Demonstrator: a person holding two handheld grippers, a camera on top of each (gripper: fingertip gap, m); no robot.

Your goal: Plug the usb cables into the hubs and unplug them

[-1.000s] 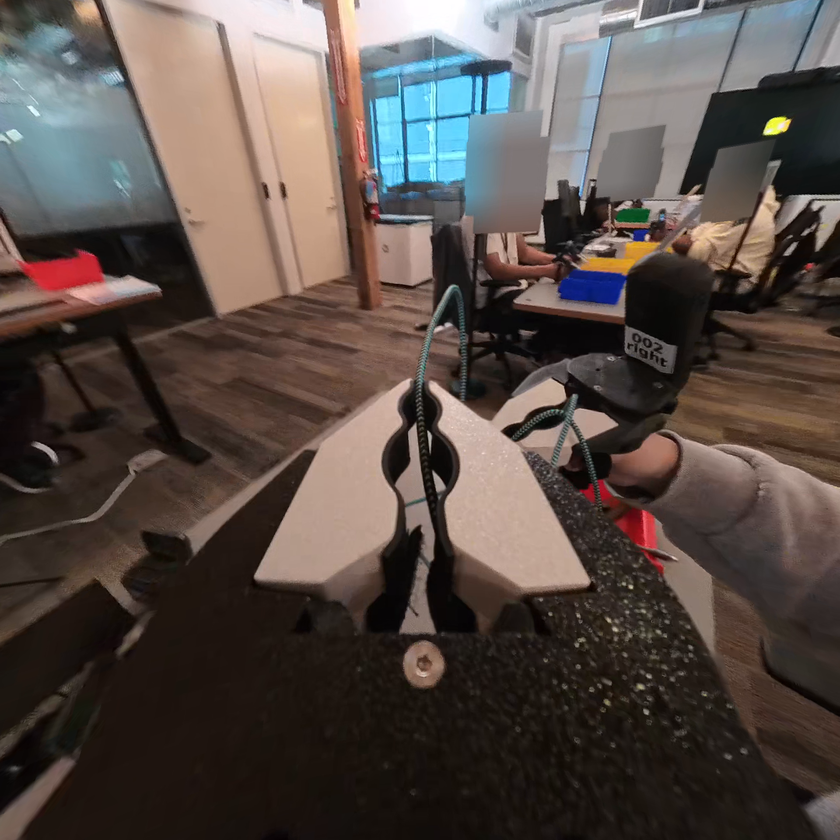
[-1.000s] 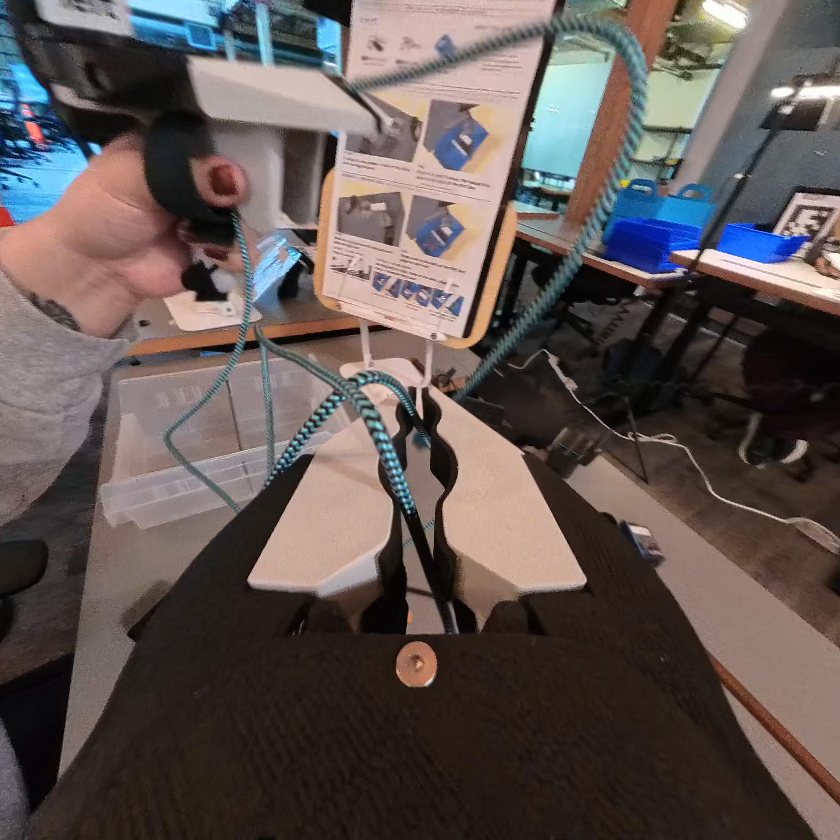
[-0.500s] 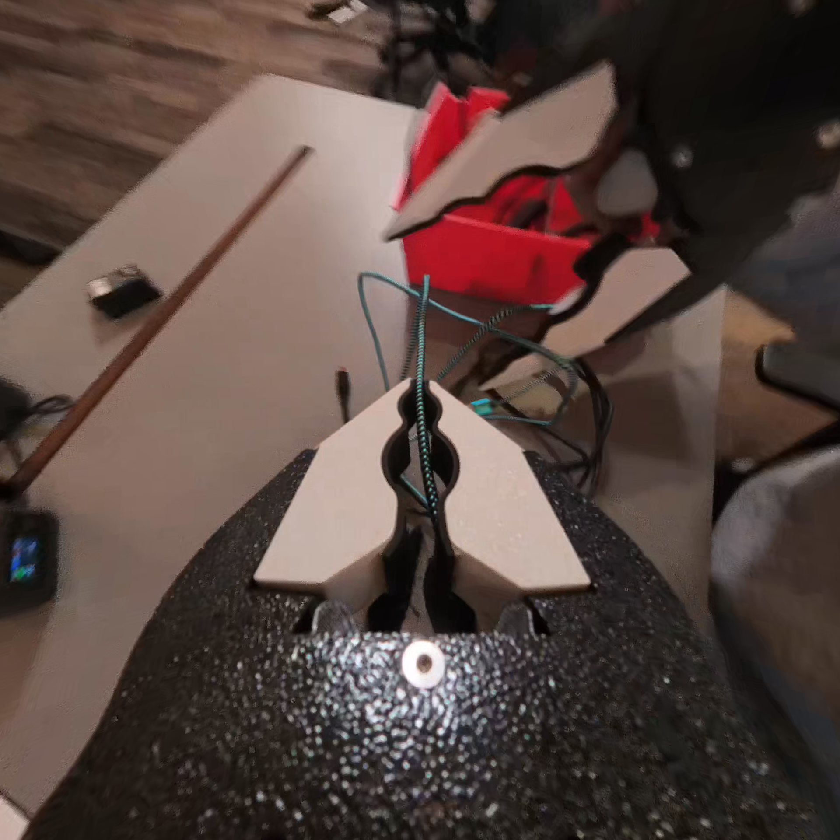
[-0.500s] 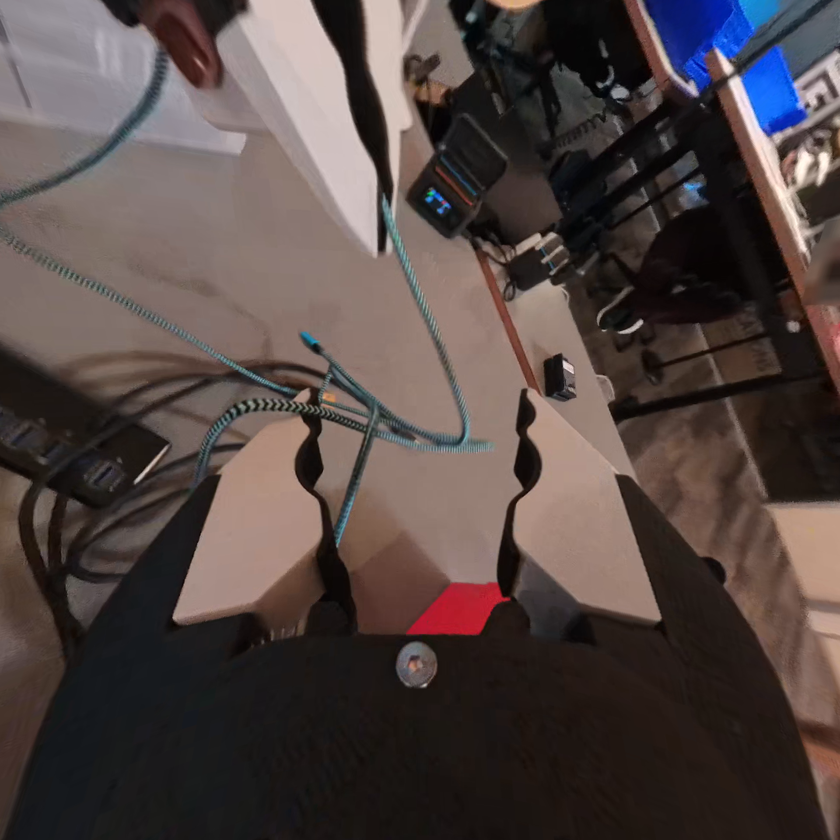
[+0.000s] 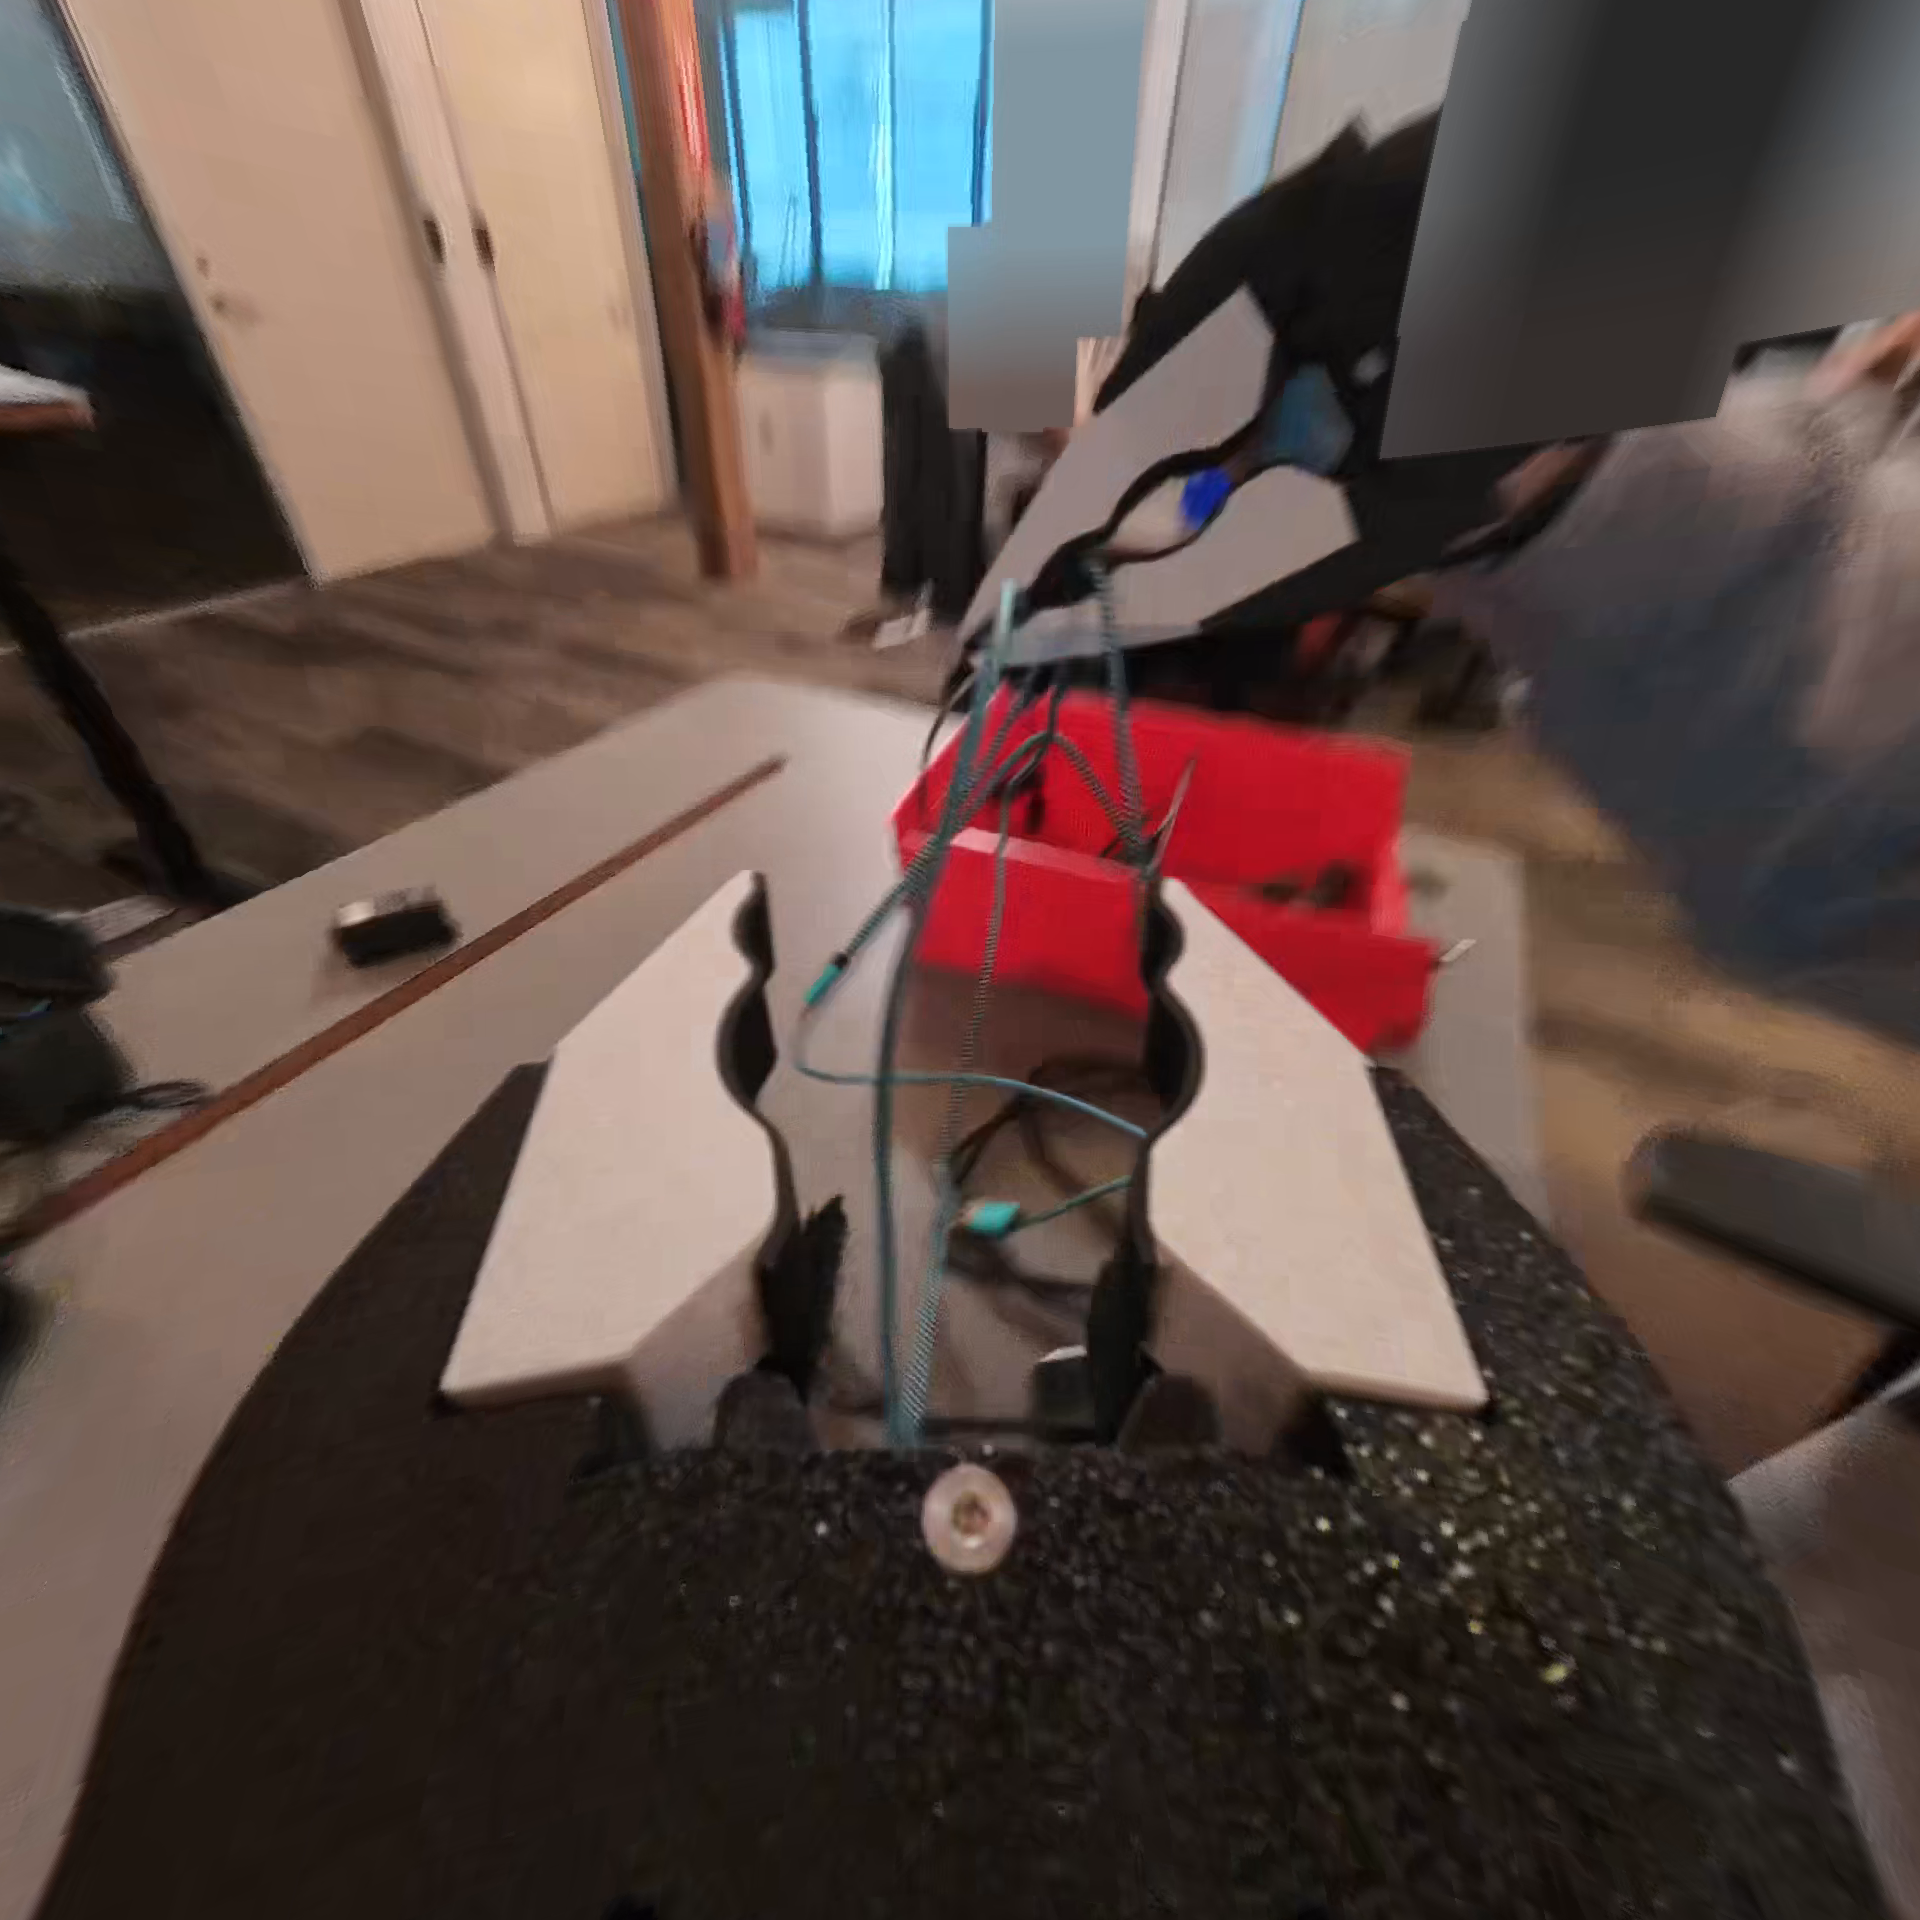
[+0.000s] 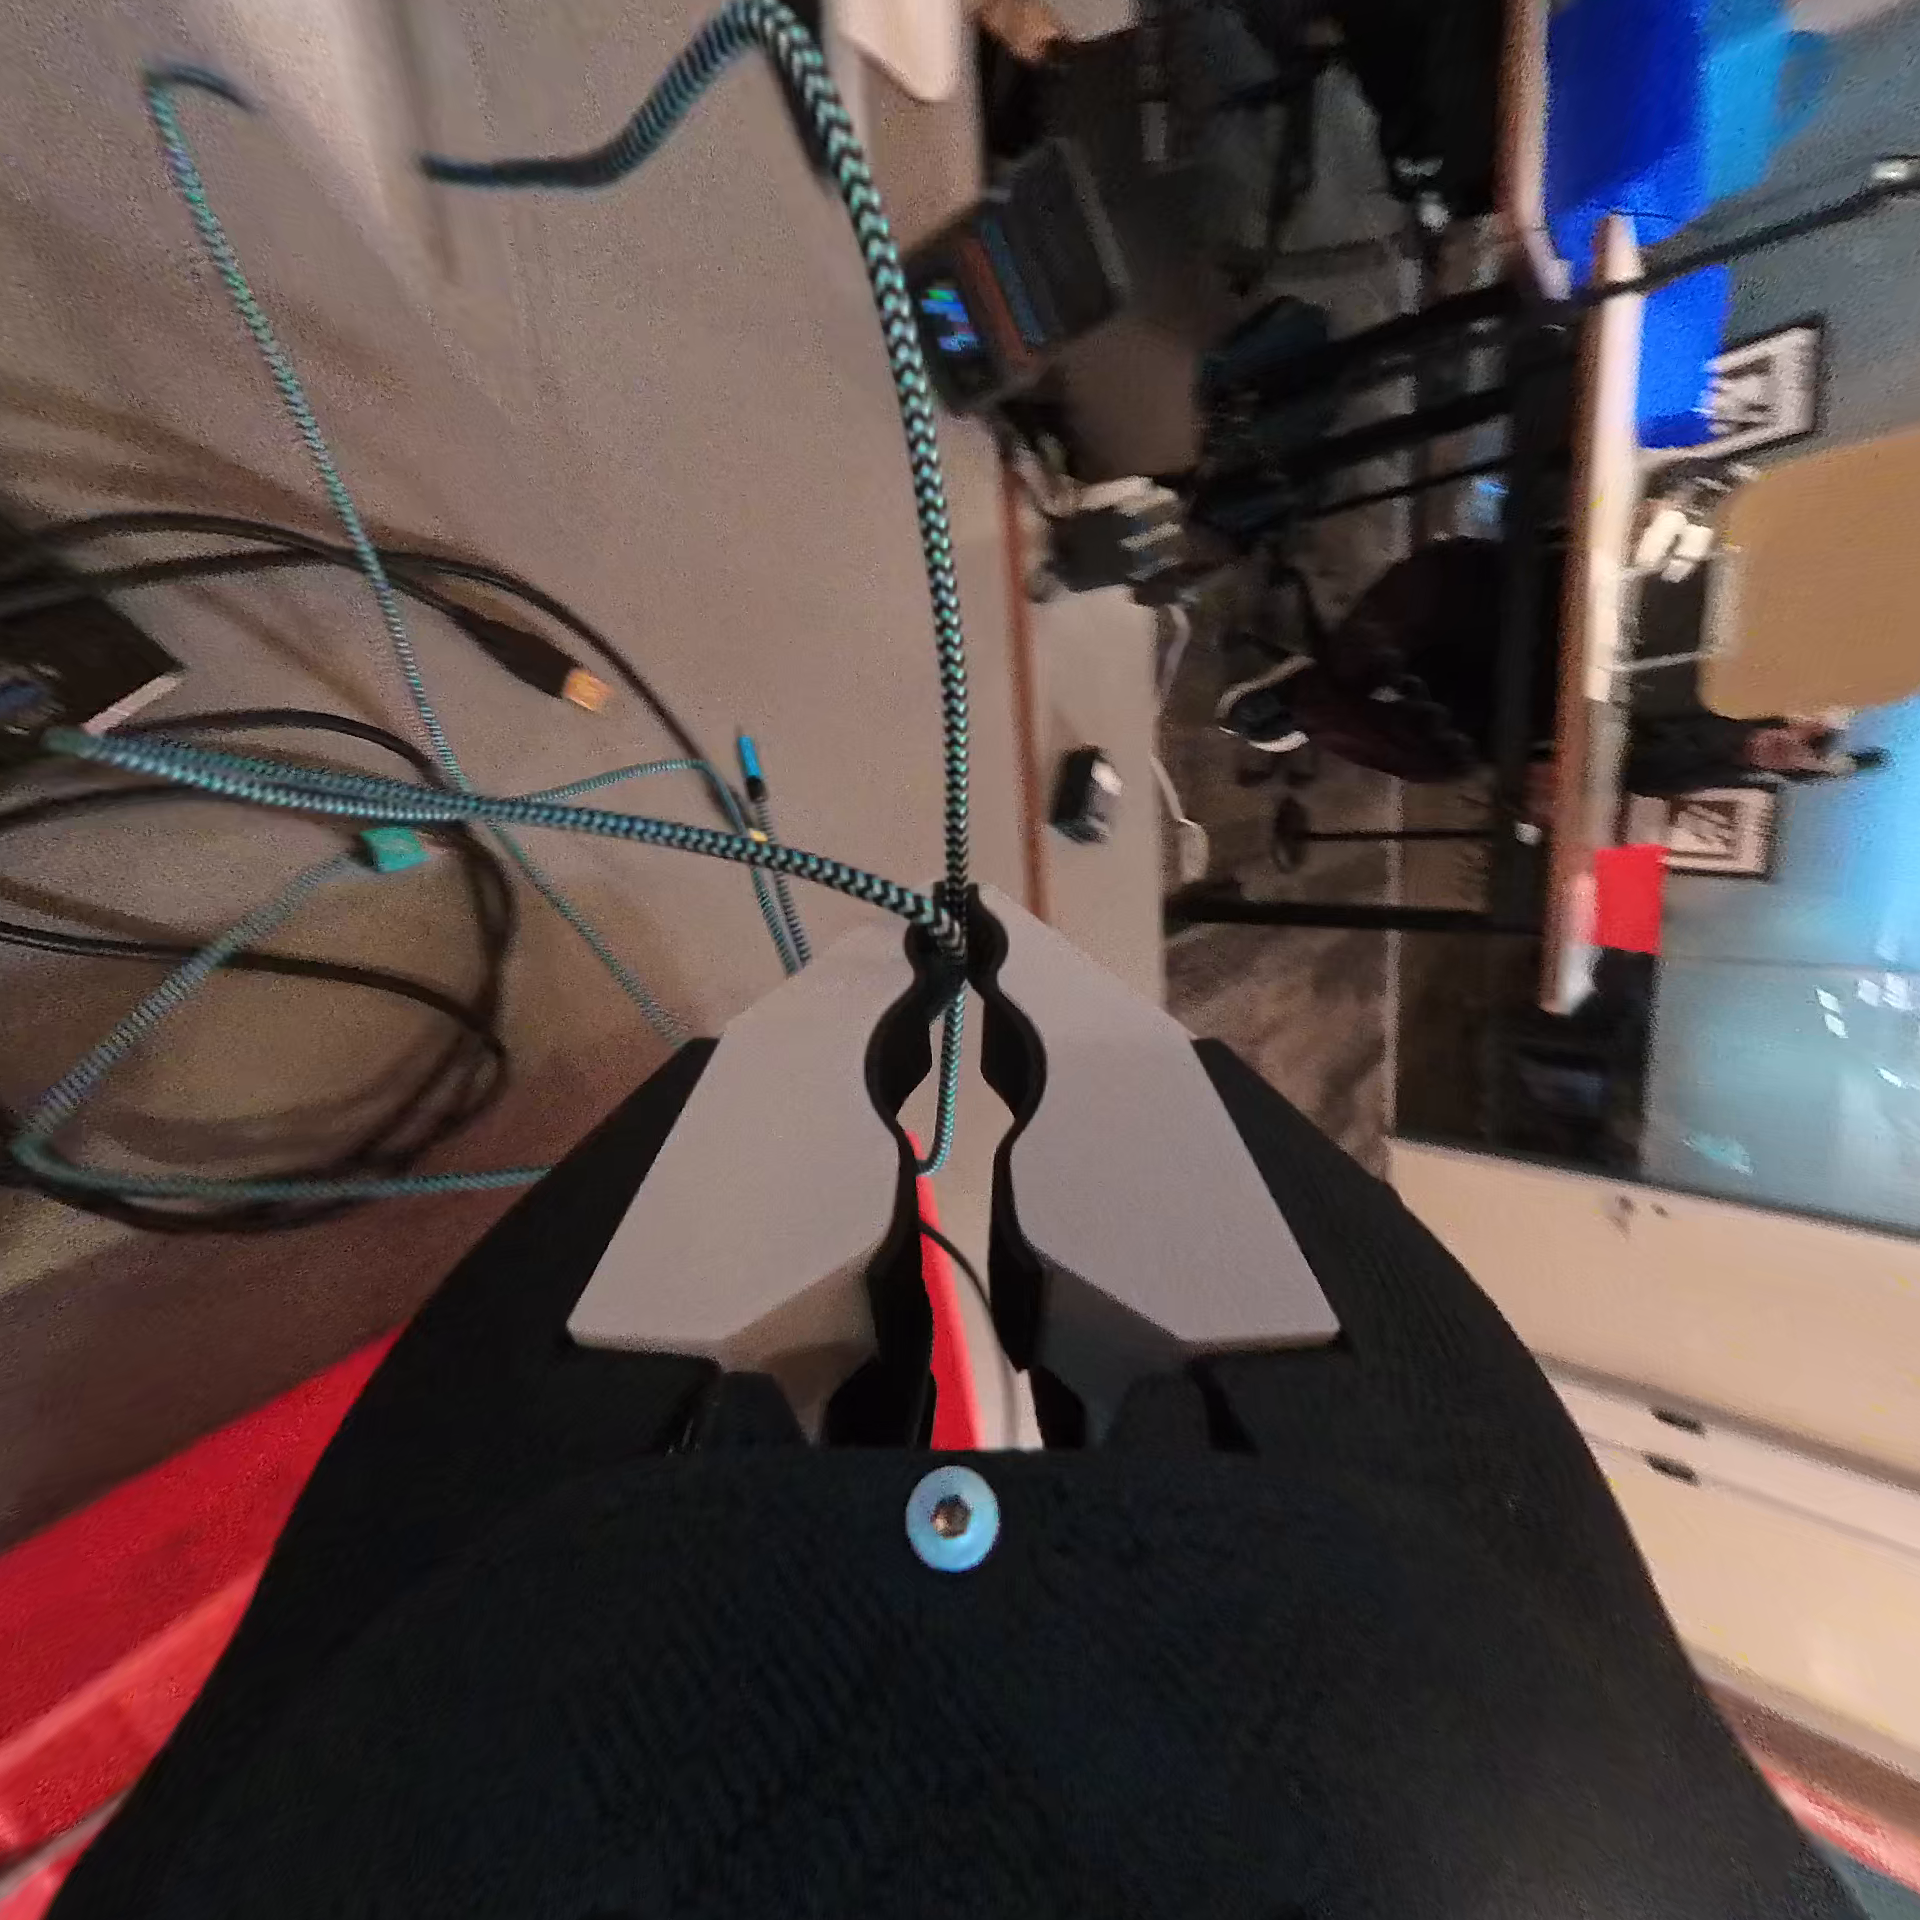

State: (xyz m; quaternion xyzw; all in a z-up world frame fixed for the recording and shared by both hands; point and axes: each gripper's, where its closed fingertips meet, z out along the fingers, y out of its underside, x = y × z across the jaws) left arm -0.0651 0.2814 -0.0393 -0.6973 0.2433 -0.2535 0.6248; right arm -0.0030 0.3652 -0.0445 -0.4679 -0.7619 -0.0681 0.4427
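Note:
My left gripper [image 5: 956,914] is open and empty above the grey table [image 5: 582,831]. Teal-black braided USB cables [image 5: 894,1143] hang loose between its fingers. My right gripper [image 6: 951,914] is shut on a thick braided cable [image 6: 914,436] at its tips and holds it above the table. It also shows in the left wrist view [image 5: 1023,613], up high, with the cables dangling from it. Thin teal cables [image 6: 343,499], black cables [image 6: 457,935], a teal plug [image 6: 390,852] and an orange-tipped plug [image 6: 582,688] lie on the table. A black hub [image 6: 52,665] sits at the far left edge.
A red bin [image 5: 1278,800] stands on the table behind the cables, and shows under my right gripper [image 6: 125,1558]. A small black device [image 5: 395,925] lies left, near a brown seam. A small screen device [image 6: 961,312] sits by the table edge. Desks and people are behind. Spacing between my two grippers at the tips: around 11 cm. The black hub [image 6: 52,665] is about 20 cm from my left fingertips. Both grippers' tips are roughly 25 cm from the orange-tipped plug [image 6: 582,688].
My left gripper has opened and let go of the braided cable. My right gripper, open half a second ago, has shut on the braided cable. Both views have swung.

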